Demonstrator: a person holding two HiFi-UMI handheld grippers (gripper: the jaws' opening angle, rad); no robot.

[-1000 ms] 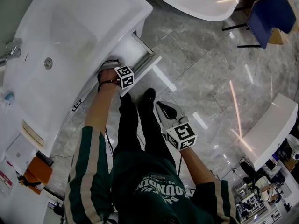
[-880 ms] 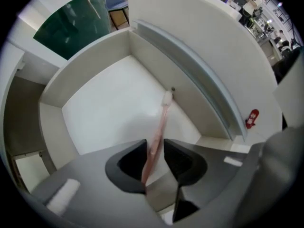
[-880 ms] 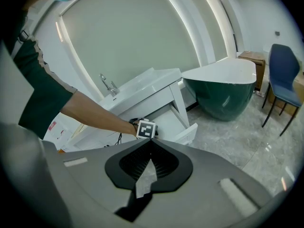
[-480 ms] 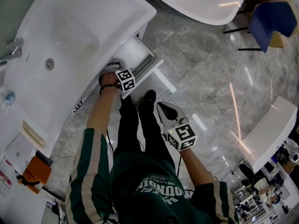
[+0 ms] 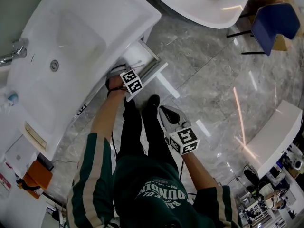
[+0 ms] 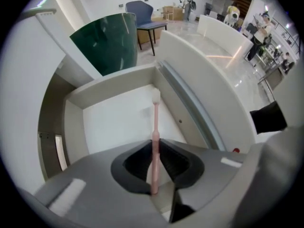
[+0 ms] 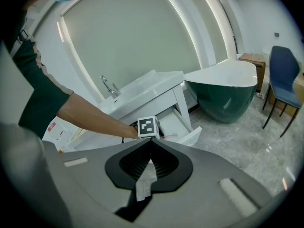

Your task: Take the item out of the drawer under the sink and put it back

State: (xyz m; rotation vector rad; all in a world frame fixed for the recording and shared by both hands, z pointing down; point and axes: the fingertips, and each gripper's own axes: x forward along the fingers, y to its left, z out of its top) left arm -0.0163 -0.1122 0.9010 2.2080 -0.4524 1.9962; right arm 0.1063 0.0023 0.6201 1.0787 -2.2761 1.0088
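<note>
left gripper (image 6: 153,142) fingers just closed on toothbrush (image 6: 155,120) (head beyond tips, over drawer (image 6: 114,123)) | right gripper (image 7: 151,140) fingers together

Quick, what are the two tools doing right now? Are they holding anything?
Left tool: jaws have just been closing, now shut on the pink toothbrush.
Right tool: shut, holding nothing.
</note>
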